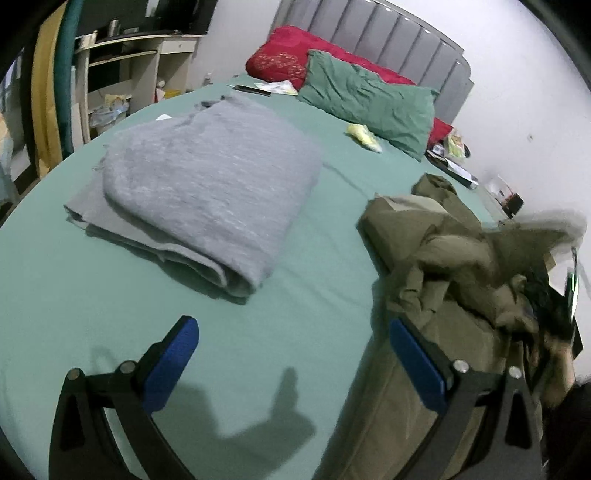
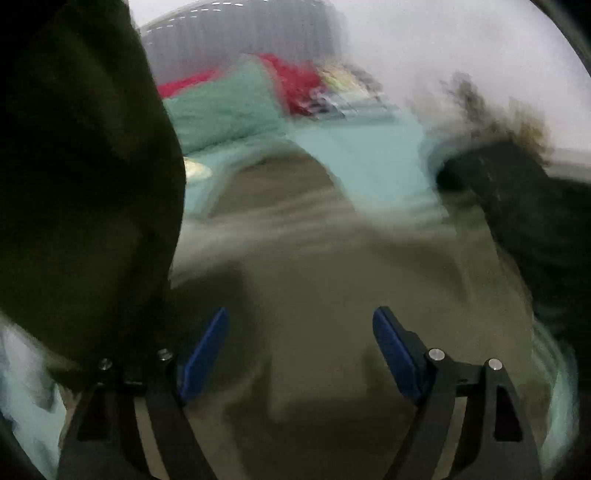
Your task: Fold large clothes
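A folded grey garment (image 1: 207, 184) lies on the green bed sheet (image 1: 74, 277) at centre left. An olive coat (image 1: 443, 258) with a fur-trimmed hood (image 1: 554, 225) lies crumpled at the right. My left gripper (image 1: 291, 323) is open above bare sheet, its right finger (image 1: 413, 354) at the coat's edge and nothing between the pads. The right wrist view is blurred. There my right gripper (image 2: 301, 314) stands open over the olive coat (image 2: 314, 258) with nothing pinched. A dark fold of the coat (image 2: 85, 166) hangs close at the left and hides that side.
A green pillow (image 1: 373, 99) and a red pillow (image 1: 284, 55) rest against the grey headboard (image 1: 388, 29). A dark flat device (image 1: 253, 89) and a yellow cloth (image 1: 364, 134) lie near them. Shelves (image 1: 122, 66) stand beyond the bed's left edge, clutter (image 1: 454, 155) along the right.
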